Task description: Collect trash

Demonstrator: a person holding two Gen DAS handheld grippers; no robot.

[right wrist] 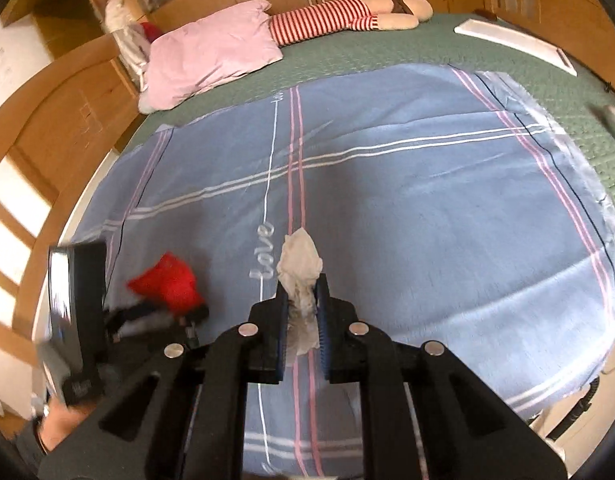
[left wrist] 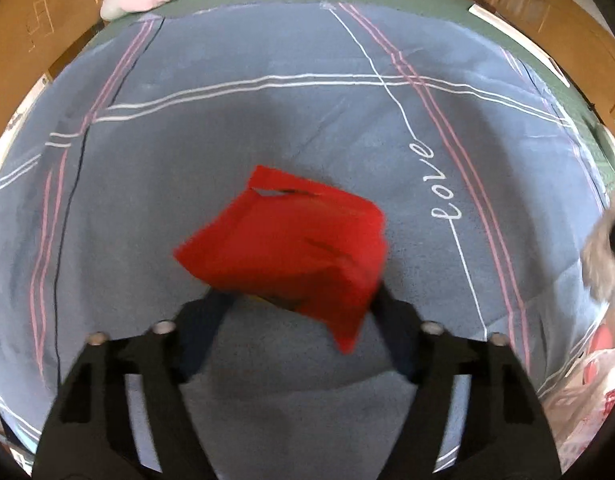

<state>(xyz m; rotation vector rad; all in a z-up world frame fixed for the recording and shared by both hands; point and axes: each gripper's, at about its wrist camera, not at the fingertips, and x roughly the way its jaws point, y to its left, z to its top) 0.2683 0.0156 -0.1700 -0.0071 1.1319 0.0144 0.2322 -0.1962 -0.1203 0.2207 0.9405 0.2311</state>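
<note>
A red plastic bag [left wrist: 291,248], blurred, hangs just above the blue blanket [left wrist: 267,128] with its lower part pinched between my left gripper's [left wrist: 303,294] fingertips. The right wrist view shows the same red bag [right wrist: 167,284] at lower left, in front of the left gripper's black body [right wrist: 79,320]. My right gripper [right wrist: 301,292] is shut on a crumpled white tissue [right wrist: 301,264], which sticks up beyond the blue pads, above the blanket [right wrist: 427,208].
The blanket lies on a green bed cover [right wrist: 387,48]. A pink pillow [right wrist: 211,56] and a striped doll [right wrist: 327,16] lie at the far end, with a flat white object [right wrist: 515,44] beside them. A white plastic bag [left wrist: 587,392] and something grey and fluffy [left wrist: 603,248] sit at the right edge.
</note>
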